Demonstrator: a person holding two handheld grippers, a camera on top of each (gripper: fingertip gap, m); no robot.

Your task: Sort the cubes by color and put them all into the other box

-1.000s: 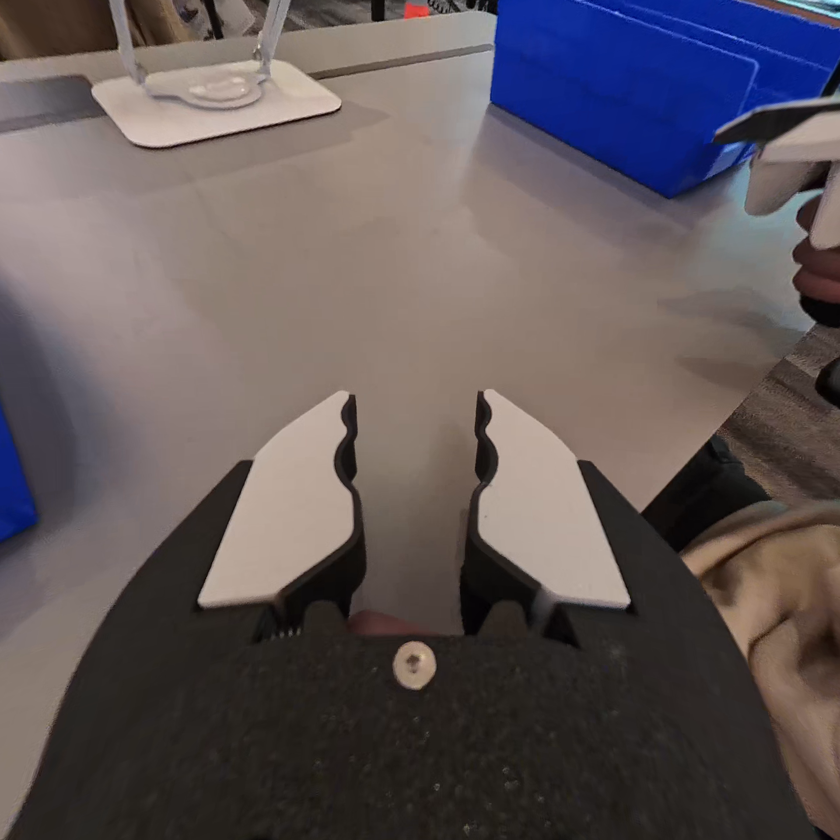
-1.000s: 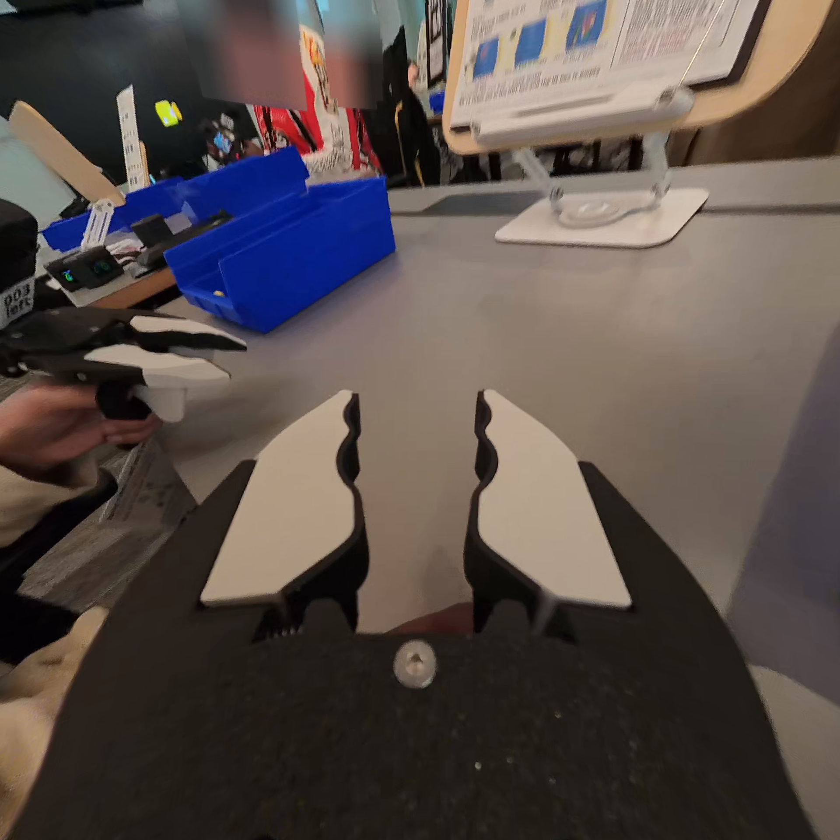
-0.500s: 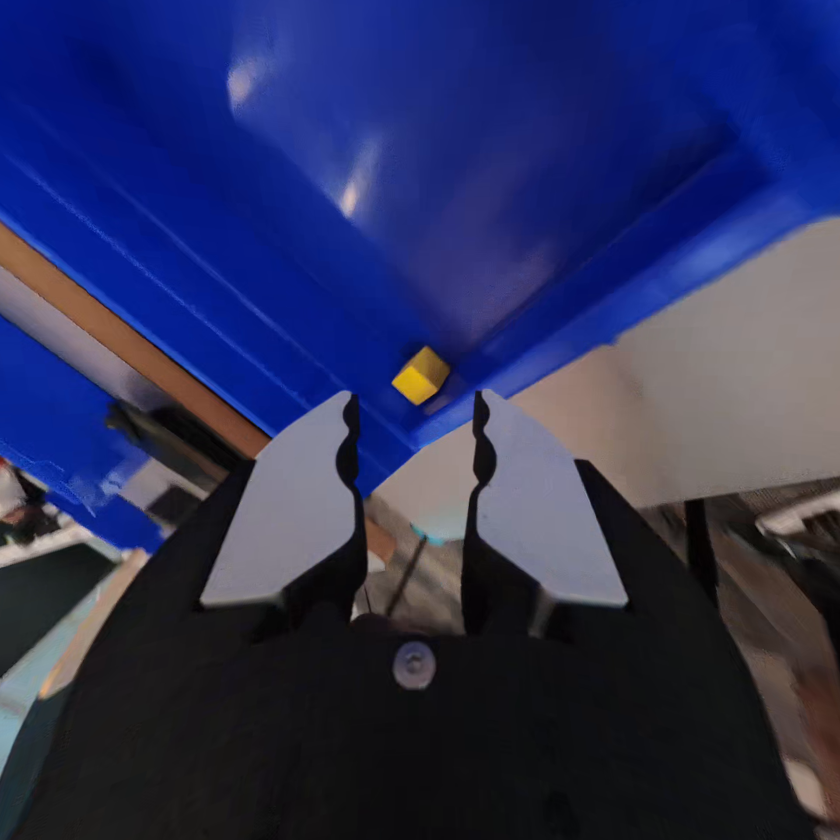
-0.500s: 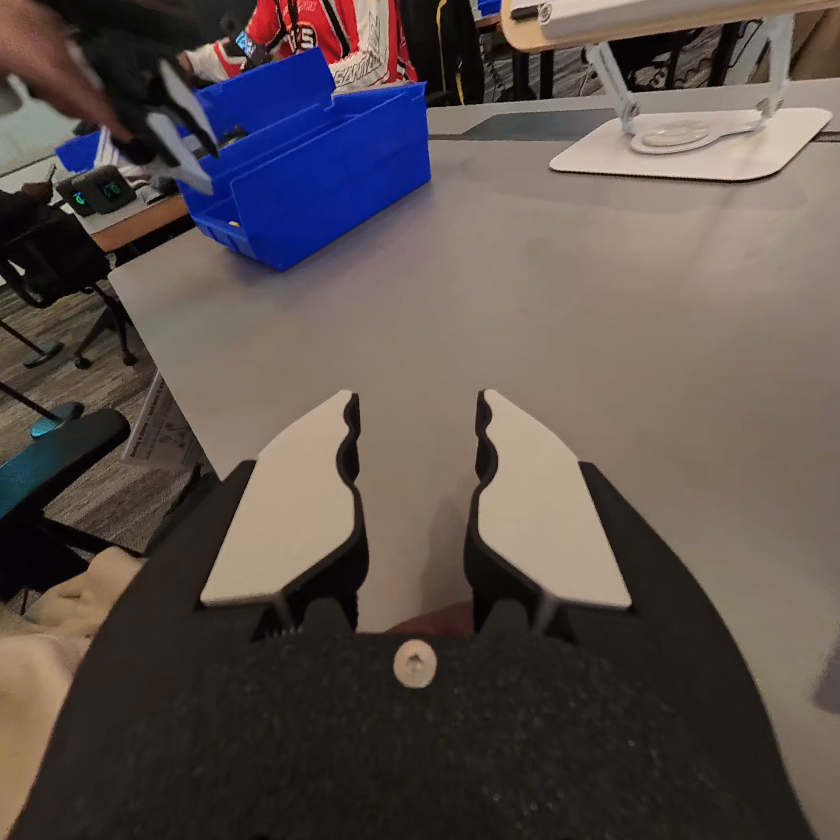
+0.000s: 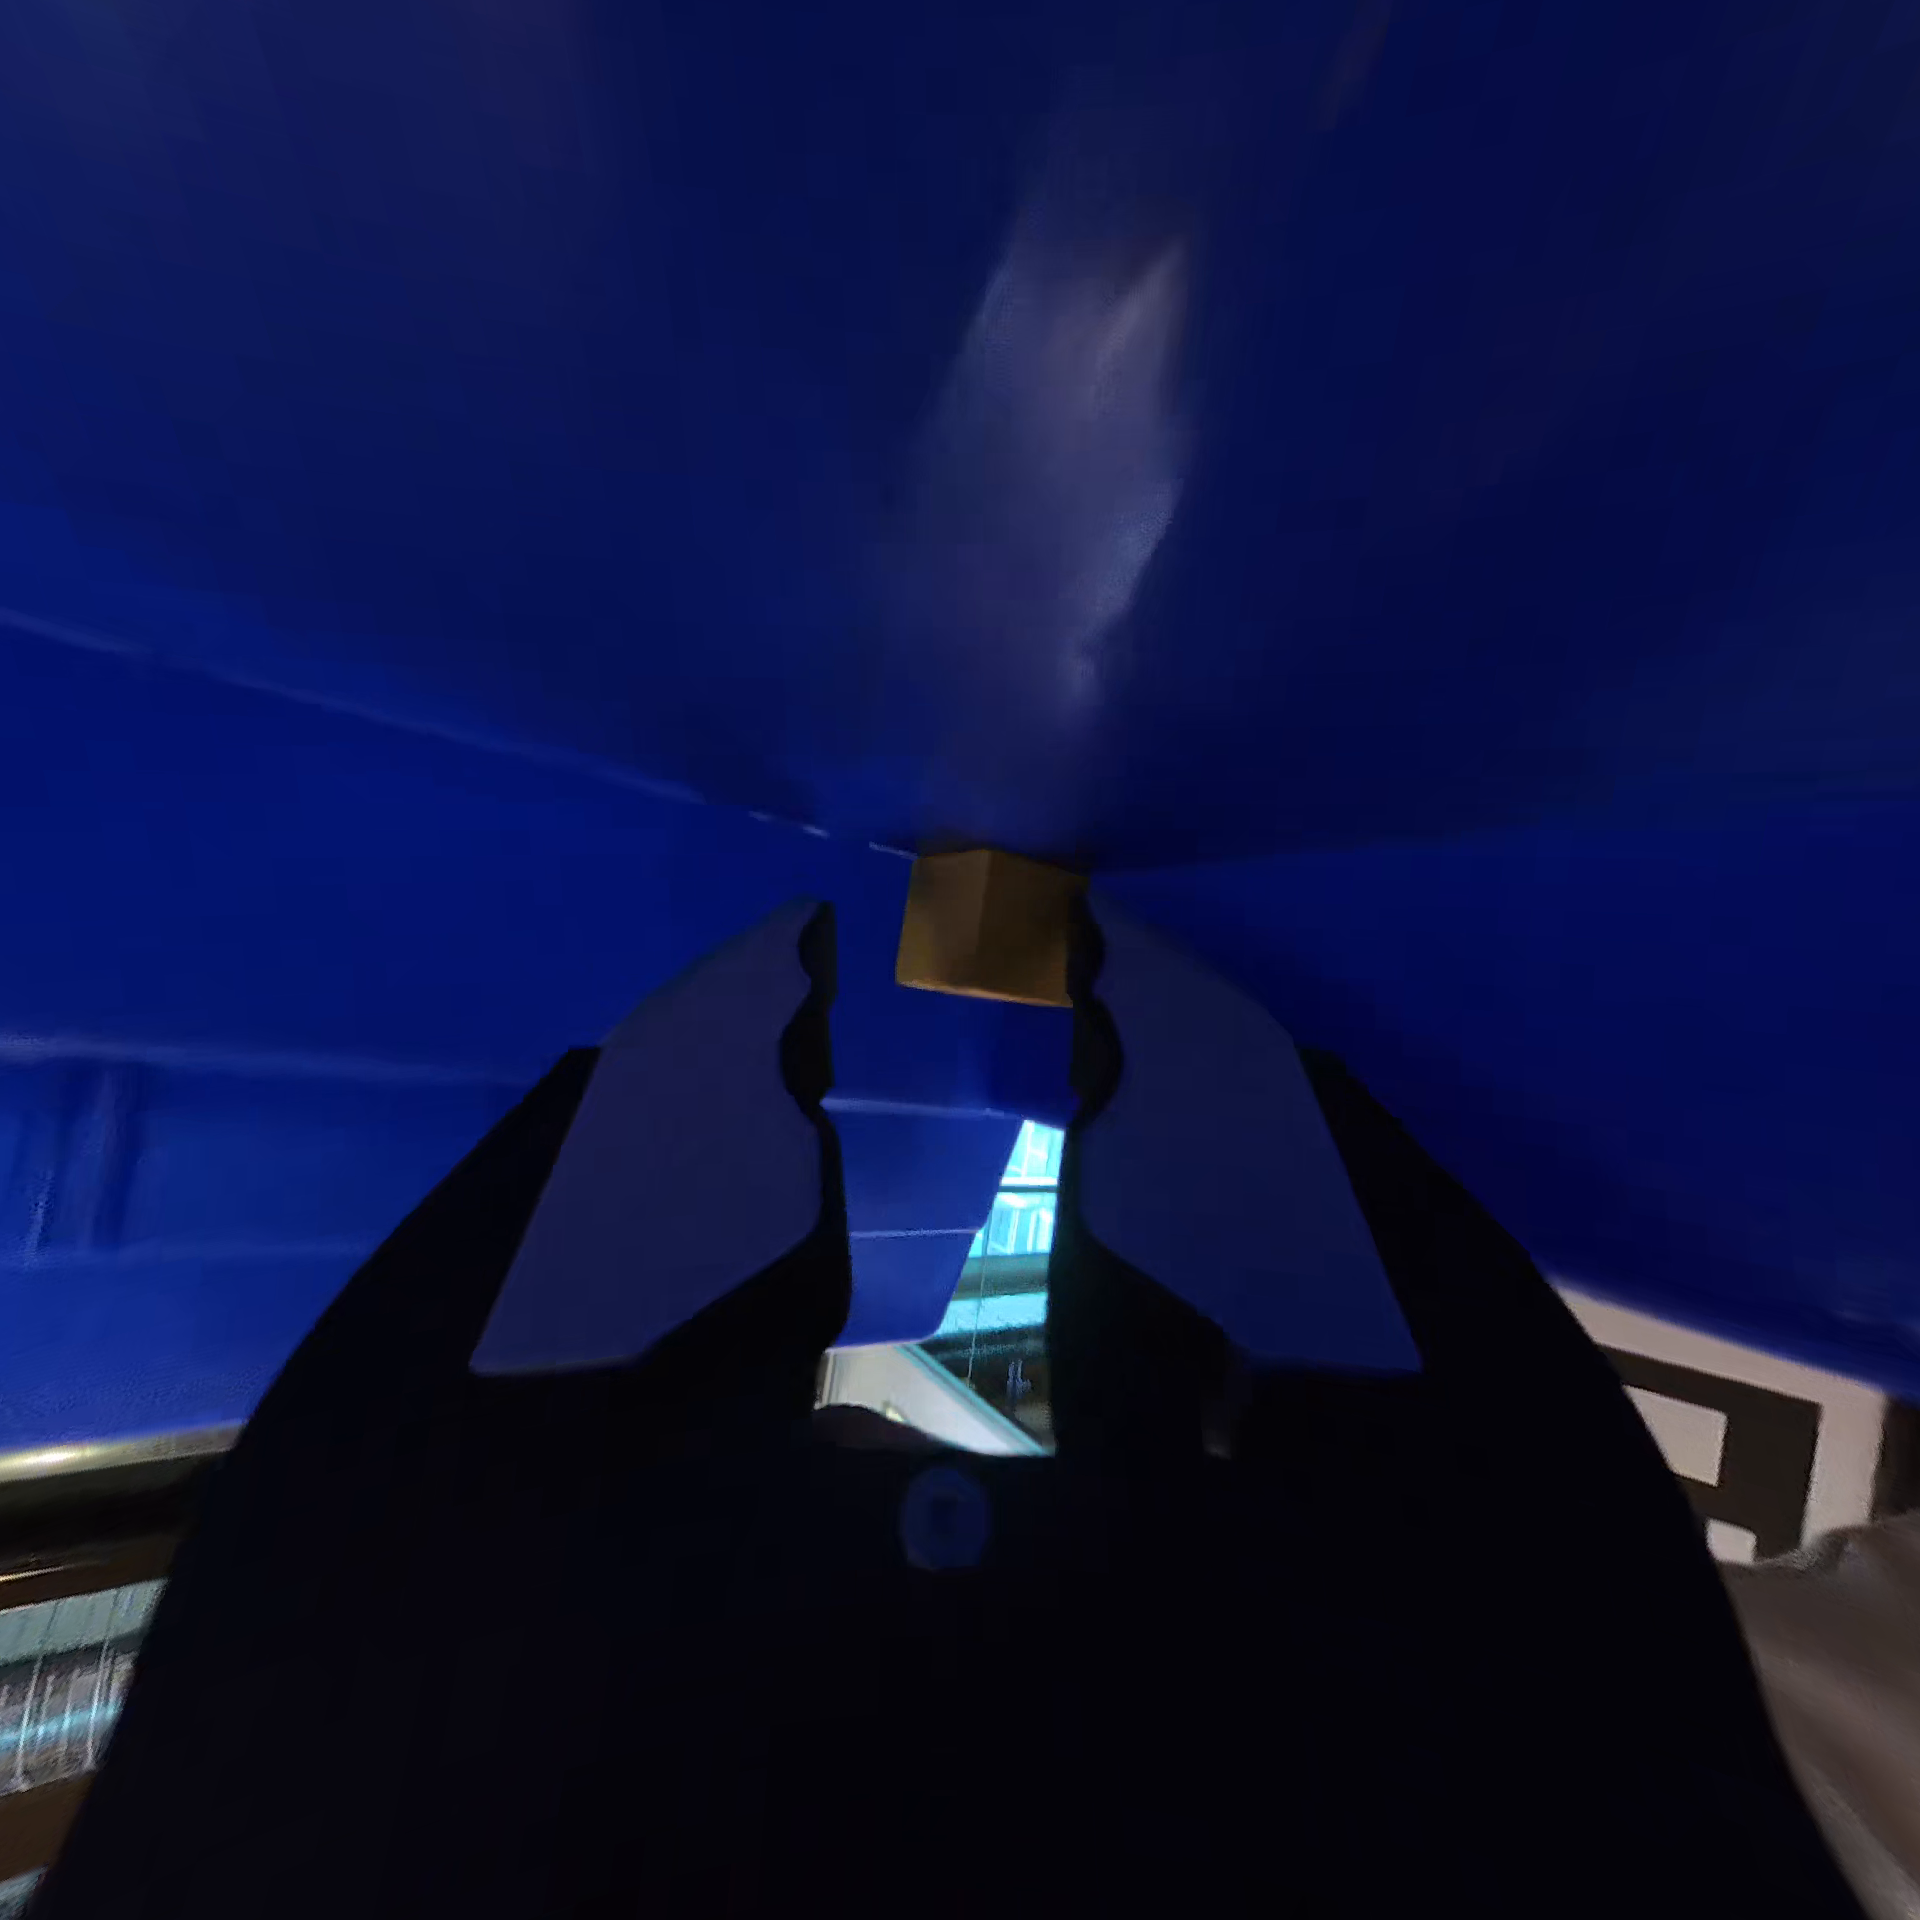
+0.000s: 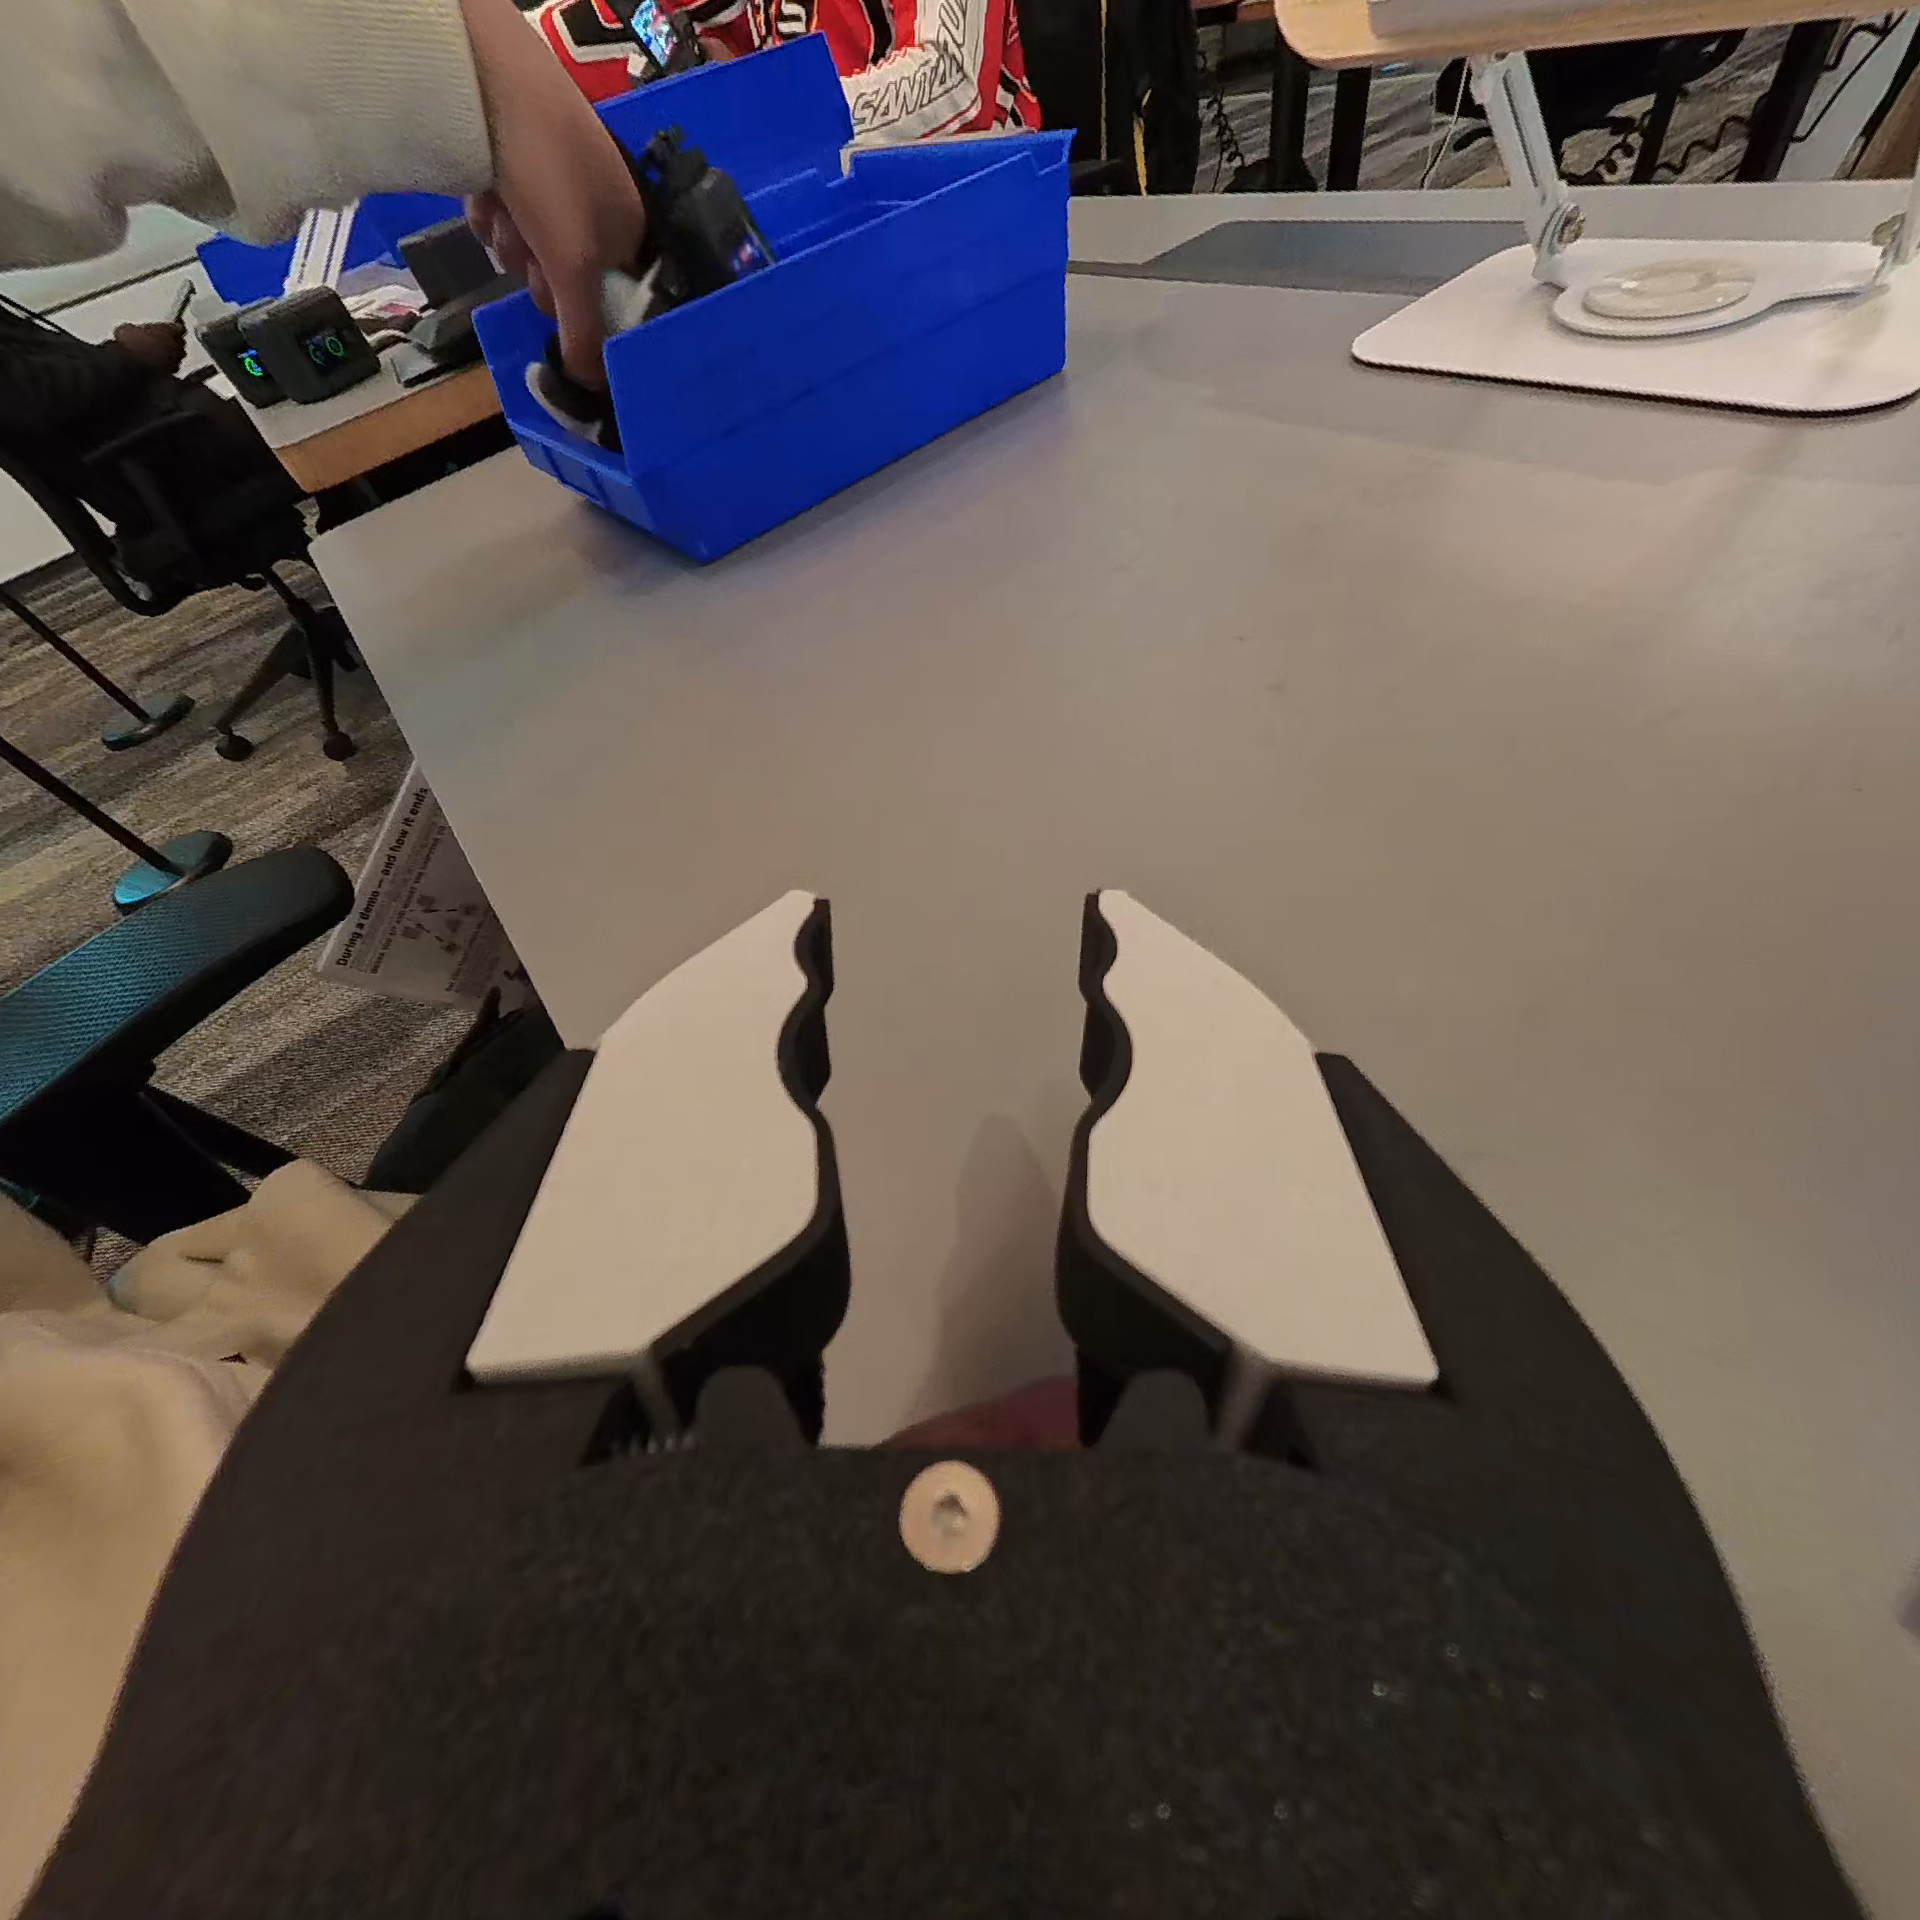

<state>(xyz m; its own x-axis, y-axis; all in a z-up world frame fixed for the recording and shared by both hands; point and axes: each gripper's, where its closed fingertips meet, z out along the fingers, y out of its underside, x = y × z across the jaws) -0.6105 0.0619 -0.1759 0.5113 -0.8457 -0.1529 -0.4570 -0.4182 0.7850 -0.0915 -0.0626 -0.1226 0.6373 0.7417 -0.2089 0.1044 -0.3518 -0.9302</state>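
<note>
Our left hand-held gripper (image 5: 951, 956) is down inside the blue box (image 5: 623, 520), its jaws parted at a middling width and closed on nothing. The yellow cube (image 5: 985, 927) lies straight ahead of the tips, tucked into the corner where the box floor meets two walls. It sits off-centre in the gap: its right face looks to be touching or just beside the right finger (image 5: 1195, 1143), while the left finger (image 5: 675, 1143) stands apart from it. The cube has no long axis, but we see it corner-on, so we judge the grasp calls for a slight shift right and forward before closing. Our right hand-held gripper (image 6: 954, 956) hovers over the bare grey table (image 6: 1351, 727), jaws parted alike and empty, well apart from the box (image 6: 831, 343), so the left is plainly the nearer.
</note>
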